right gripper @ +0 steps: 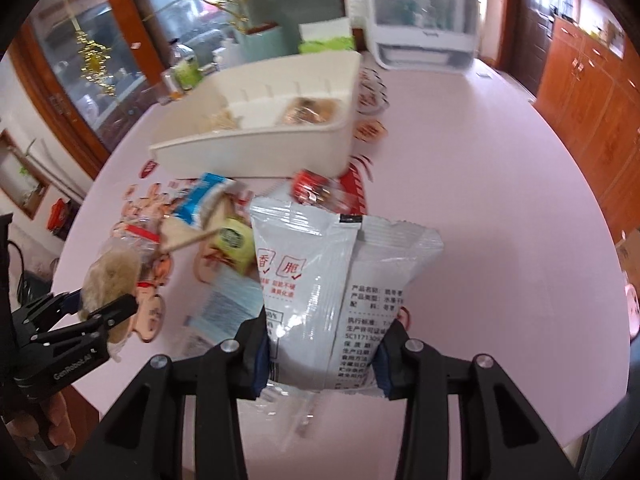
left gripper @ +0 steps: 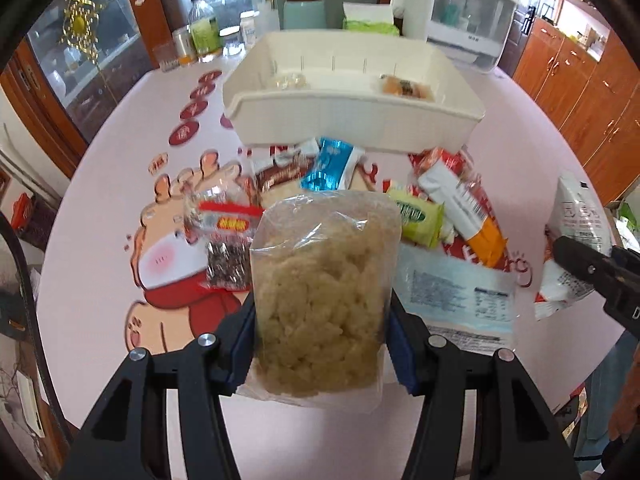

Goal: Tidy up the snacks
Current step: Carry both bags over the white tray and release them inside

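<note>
In the left wrist view, the left gripper (left gripper: 322, 344) clamps a clear bag of pale puffed snacks (left gripper: 324, 292) above the table's near edge, before the white bin (left gripper: 352, 120). In the right wrist view, the right gripper (right gripper: 320, 364) grips a grey printed packet (right gripper: 340, 292), its back seam visible only here.

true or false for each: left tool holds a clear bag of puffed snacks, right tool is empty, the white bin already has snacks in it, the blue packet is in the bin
1. The left tool holds a clear bag of puffed snacks. True.
2. The right tool is empty. False: it grips a grey packet.
3. The white bin already has snacks in it. True.
4. The blue packet is in the bin. False: it lies on the table, in front of the bin.
</note>
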Demonstrator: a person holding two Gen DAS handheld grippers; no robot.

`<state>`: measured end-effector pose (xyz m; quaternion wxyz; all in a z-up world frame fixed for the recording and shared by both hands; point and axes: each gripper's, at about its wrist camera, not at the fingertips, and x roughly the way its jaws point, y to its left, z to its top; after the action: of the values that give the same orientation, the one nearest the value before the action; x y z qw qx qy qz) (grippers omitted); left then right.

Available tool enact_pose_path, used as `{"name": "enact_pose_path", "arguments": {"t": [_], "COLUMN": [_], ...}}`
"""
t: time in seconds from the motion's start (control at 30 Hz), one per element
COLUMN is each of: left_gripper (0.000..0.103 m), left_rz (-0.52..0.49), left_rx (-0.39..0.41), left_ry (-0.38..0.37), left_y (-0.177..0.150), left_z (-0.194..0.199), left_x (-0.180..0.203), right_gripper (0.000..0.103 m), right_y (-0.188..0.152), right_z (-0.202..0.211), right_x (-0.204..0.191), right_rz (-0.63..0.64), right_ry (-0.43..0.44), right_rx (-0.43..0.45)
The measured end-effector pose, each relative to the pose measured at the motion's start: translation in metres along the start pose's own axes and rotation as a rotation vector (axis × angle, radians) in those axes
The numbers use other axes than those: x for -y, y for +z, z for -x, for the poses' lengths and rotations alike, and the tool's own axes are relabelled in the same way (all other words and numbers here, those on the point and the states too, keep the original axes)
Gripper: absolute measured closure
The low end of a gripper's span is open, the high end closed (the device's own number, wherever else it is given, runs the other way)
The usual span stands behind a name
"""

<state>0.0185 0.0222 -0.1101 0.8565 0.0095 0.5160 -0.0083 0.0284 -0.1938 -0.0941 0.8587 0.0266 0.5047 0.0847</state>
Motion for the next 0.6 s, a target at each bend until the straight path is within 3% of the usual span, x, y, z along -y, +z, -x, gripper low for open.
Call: {"name": "enact_pose_path", "arguments": {"t": [0.33,0.6], "left_gripper": [0.047,0.047], "left_rz": [-0.020,-0.040], "left_rx": [0.146,0.220], "left_ry": [-0.005,-0.027], "left_y": [0.059,0.132], "left_z": [0.050,0.073], "left_x": [-0.014,-0.033], "right_gripper": [0.062,0.062], "right_y": [0.042,0.098], "right_z": [0.027,0.049], "right_x": [-0.030,-0.050], "right_rz": [0.048,0.079], "right_ry": [0.051,0.046], "right_rx": [0.074,0.163]}}
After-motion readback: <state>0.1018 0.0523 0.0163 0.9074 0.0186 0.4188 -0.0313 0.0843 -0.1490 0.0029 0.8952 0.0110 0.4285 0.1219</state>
